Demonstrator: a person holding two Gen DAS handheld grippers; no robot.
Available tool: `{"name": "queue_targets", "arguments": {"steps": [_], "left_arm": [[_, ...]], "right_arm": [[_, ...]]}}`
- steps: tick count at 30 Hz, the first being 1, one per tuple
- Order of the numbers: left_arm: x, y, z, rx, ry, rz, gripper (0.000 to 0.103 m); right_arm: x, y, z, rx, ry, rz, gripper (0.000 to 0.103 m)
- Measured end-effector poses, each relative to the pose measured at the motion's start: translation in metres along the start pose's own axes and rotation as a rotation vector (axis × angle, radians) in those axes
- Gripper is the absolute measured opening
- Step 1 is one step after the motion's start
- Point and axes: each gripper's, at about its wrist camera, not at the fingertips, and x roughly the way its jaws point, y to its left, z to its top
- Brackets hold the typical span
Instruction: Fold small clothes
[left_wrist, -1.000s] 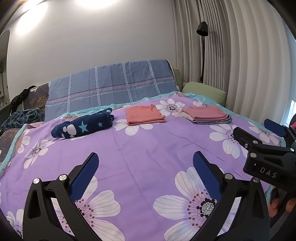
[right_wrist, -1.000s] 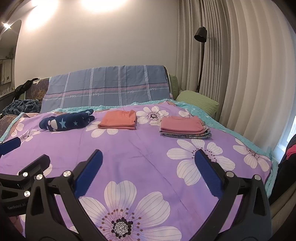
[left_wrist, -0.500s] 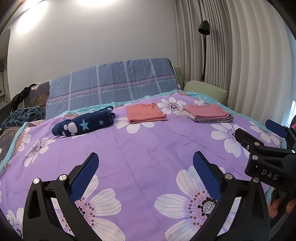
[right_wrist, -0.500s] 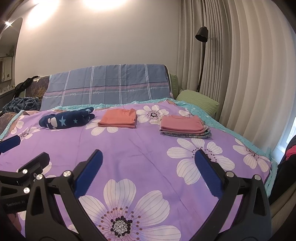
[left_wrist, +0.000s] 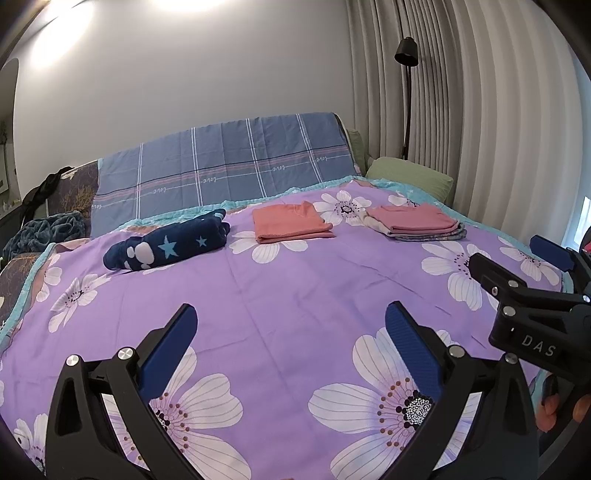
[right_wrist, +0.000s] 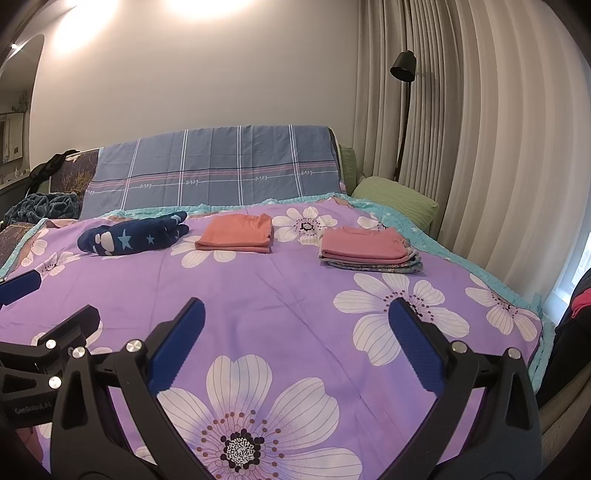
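- Left wrist view: the left gripper (left_wrist: 290, 325) hangs over the purple flowered bedspread (left_wrist: 295, 288) with its jaws spread wide and nothing between them; its lower frame is cut off by the picture's edge.
- At the right edge the right gripper (left_wrist: 517, 258) pokes in, only partly shown.
- Far across the bed lie the navy star garment (left_wrist: 166, 249), loosely rolled, the folded salmon piece (left_wrist: 290, 223), and a stack of folded clothes (left_wrist: 417, 221); what lies under the stack's pink top layer is hard to make out.
- Right wrist view: the right gripper (right_wrist: 295, 321) is also wide apart and empty; the bedspread before it lies bare up to the clothes.
- The green pillow (right_wrist: 395, 201) sits at the bed's far right corner beside the curtain (right_wrist: 480, 129).
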Motion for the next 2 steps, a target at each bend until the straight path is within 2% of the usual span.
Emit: {"name": "queue_targets", "arguments": {"steps": [2], "left_arm": [[0.0007, -0.0001, -0.0007, -0.002, 0.003, 0.001, 0.102]], "right_arm": [[0.0015, -0.0005, 0.0004, -0.001, 0.004, 0.000, 0.101]]}}
